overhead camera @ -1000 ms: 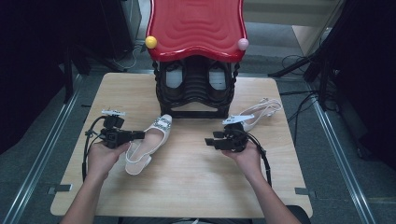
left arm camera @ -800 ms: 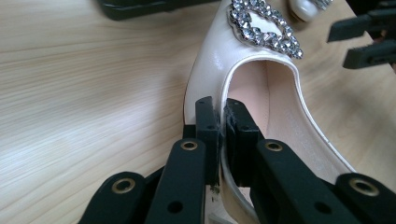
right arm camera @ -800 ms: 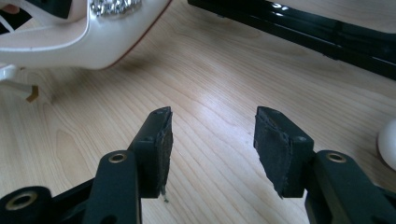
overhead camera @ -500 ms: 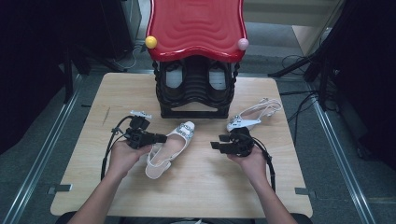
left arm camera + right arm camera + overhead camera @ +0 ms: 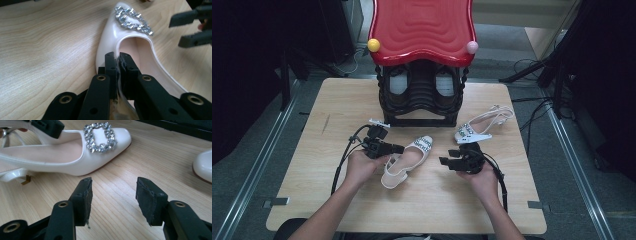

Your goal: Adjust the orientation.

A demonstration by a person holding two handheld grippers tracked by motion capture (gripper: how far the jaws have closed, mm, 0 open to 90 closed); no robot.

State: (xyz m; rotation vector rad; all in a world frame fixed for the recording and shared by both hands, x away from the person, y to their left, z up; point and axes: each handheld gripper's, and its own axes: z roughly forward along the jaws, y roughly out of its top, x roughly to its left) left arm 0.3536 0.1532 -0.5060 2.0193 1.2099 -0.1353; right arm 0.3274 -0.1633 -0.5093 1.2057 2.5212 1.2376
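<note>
You're mid-carry: your left gripper point(image 5: 398, 148) pinches the side wall of the shoe point(image 5: 409, 160) at mid-table before the rack point(image 5: 422, 95), while your right gripper point(image 5: 446, 162) waits with jaws wide and empty, so next probably steer the toe toward the rack.

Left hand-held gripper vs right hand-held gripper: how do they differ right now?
The left hand-held gripper is shut on the side rim of the near white shoe; the right hand-held gripper stands open with nothing between its pads, only bare table. The left touches its shoe; the right is apart from both that one and the far white shoe. Both have black jaws and are held low over the table.
</note>
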